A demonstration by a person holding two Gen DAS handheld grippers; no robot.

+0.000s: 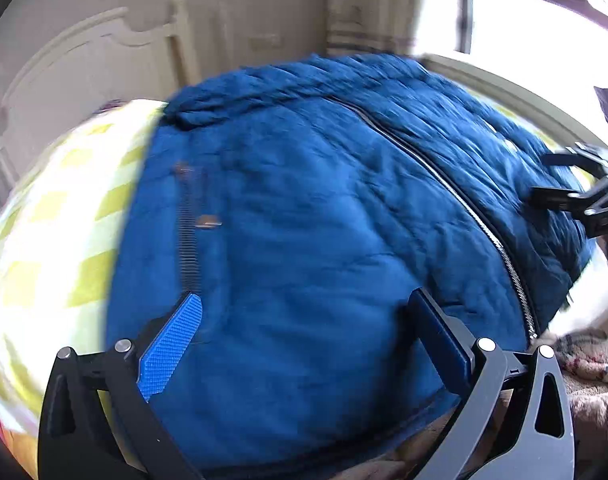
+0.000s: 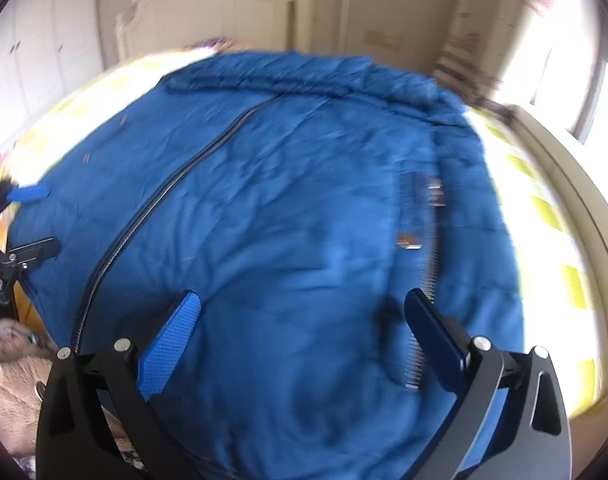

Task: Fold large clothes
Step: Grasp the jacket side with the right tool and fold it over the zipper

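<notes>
A large blue padded jacket (image 1: 304, 208) lies front up on the bed, its silver centre zipper (image 1: 456, 196) closed and a pocket zipper (image 1: 189, 236) on each side. It fills the right wrist view too (image 2: 287, 216). My left gripper (image 1: 304, 312) hovers open over the jacket's lower left part, nothing between its blue pads. My right gripper (image 2: 304, 312) hovers open over the lower right part, empty. Each gripper shows at the edge of the other's view: the right one (image 1: 560, 184) and the left one (image 2: 35, 220).
The jacket rests on a yellow and white checked bedcover (image 1: 63, 216) (image 2: 552, 216). A cream headboard (image 1: 103, 44) and wall stand behind. A bright window (image 1: 524, 20) is at the right. A beige patterned blanket (image 1: 584, 360) lies by the jacket's hem.
</notes>
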